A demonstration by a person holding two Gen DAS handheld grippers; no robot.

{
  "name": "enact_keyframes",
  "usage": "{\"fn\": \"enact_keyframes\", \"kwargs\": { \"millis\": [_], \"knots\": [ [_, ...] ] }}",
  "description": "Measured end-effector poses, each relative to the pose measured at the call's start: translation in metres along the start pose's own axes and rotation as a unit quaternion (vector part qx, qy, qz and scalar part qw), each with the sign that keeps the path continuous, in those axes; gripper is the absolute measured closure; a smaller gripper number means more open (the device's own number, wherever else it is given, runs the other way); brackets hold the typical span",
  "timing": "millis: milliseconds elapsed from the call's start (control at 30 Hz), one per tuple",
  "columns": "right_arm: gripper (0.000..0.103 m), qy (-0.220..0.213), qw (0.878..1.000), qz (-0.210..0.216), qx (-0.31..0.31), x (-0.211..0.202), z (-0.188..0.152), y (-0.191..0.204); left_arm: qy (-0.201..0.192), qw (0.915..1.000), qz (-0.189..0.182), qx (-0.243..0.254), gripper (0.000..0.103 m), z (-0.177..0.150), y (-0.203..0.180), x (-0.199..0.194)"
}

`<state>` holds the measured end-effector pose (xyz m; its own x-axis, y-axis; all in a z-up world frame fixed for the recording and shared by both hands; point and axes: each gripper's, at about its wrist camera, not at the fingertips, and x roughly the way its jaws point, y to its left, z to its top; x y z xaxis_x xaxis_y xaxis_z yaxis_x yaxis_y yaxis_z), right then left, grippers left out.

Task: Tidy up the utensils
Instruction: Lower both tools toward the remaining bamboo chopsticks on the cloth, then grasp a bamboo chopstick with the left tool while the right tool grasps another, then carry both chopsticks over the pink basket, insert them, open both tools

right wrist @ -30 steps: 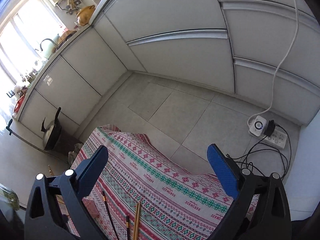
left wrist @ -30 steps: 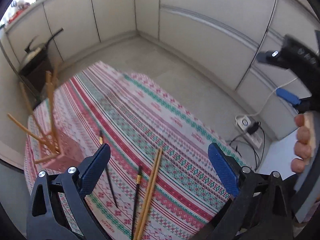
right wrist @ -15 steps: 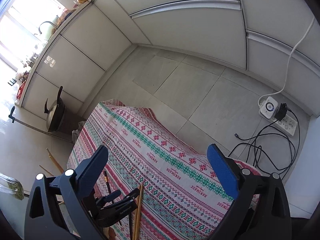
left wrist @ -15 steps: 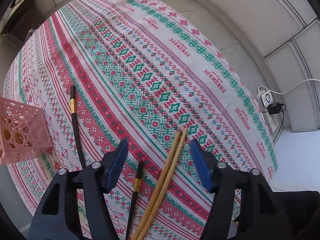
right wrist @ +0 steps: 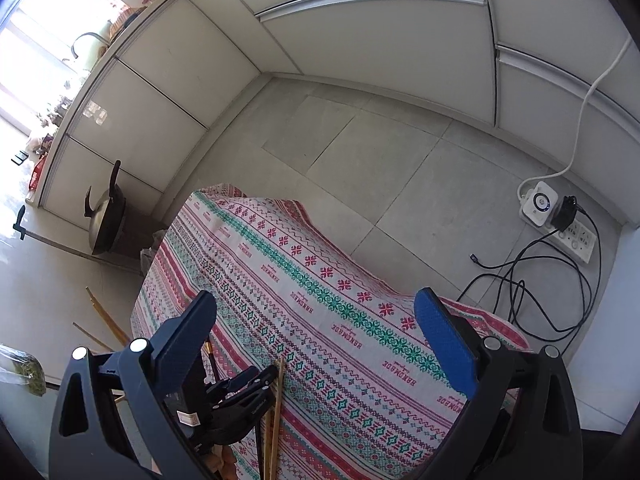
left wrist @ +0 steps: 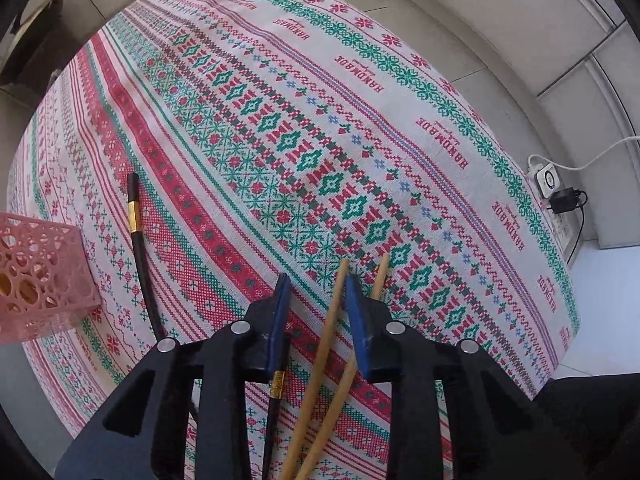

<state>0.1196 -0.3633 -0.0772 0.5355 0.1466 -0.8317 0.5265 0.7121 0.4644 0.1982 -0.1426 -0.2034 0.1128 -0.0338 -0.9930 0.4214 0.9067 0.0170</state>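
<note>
Two wooden chopsticks (left wrist: 320, 364) lie on the patterned tablecloth (left wrist: 320, 120). My left gripper (left wrist: 317, 284) points straight down over them. Its jaws are closing with one wooden chopstick between the blue pads, close to the right pad; the other stick runs outside that pad. A black chopstick with a gold band (left wrist: 276, 388) lies under the left finger, and another black one (left wrist: 138, 248) lies further left. A pink lattice holder (left wrist: 36, 276) stands at the left edge. My right gripper (right wrist: 316, 300) hangs open above the table, with the left gripper (right wrist: 240, 392) and wooden chopsticks (right wrist: 278, 400) below it.
The cloth-covered table (right wrist: 320, 280) drops off to a tiled floor on the far and right sides. A power strip with cables (right wrist: 560, 220) lies on the floor at right. A dark wok (right wrist: 104, 216) sits by the cabinets at left.
My left gripper dropped down onto the table and tipped to look straight down, and its jaws narrowed around a wooden chopstick. The right gripper tilted down a little, showing more of the table.
</note>
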Motion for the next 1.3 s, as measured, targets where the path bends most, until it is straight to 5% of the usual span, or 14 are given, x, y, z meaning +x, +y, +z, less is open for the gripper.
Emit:
{"fn": "enact_keyframes", "kwargs": {
  "millis": [200,433,700,900,1133,1267,1300],
  "knots": [
    [0.007,0.007,1.0,-0.009,0.002,0.005,-0.001,0.0,-0.012,0.9997,0.001,0.02,0.097,-0.002,-0.021,0.005],
    [0.007,0.031,0.999,-0.026,-0.015,0.022,-0.009,0.009,-0.052,0.9985,-0.006,0.015,0.099,-0.013,-0.021,-0.003],
    [0.007,0.06,0.992,-0.065,-0.088,0.055,-0.039,0.04,-0.112,0.9937,-0.003,0.01,0.099,-0.05,0.001,-0.066],
    [0.007,0.105,0.972,-0.115,-0.175,0.108,-0.074,0.073,-0.162,0.9866,0.004,-0.019,0.099,-0.098,0.04,-0.122],
    [0.055,0.207,0.952,-0.13,-0.184,0.169,-0.116,0.088,-0.224,0.9714,0.011,-0.078,0.099,-0.149,0.088,-0.175],
    [0.093,0.173,0.954,-0.139,-0.203,0.169,-0.128,0.099,-0.249,0.9629,0.013,-0.103,0.099,-0.163,0.106,-0.192],
    [0.095,0.173,0.955,-0.132,-0.2,0.169,-0.13,0.099,-0.254,0.9608,0.013,-0.109,0.099,-0.165,0.11,-0.195]
  ]
}}
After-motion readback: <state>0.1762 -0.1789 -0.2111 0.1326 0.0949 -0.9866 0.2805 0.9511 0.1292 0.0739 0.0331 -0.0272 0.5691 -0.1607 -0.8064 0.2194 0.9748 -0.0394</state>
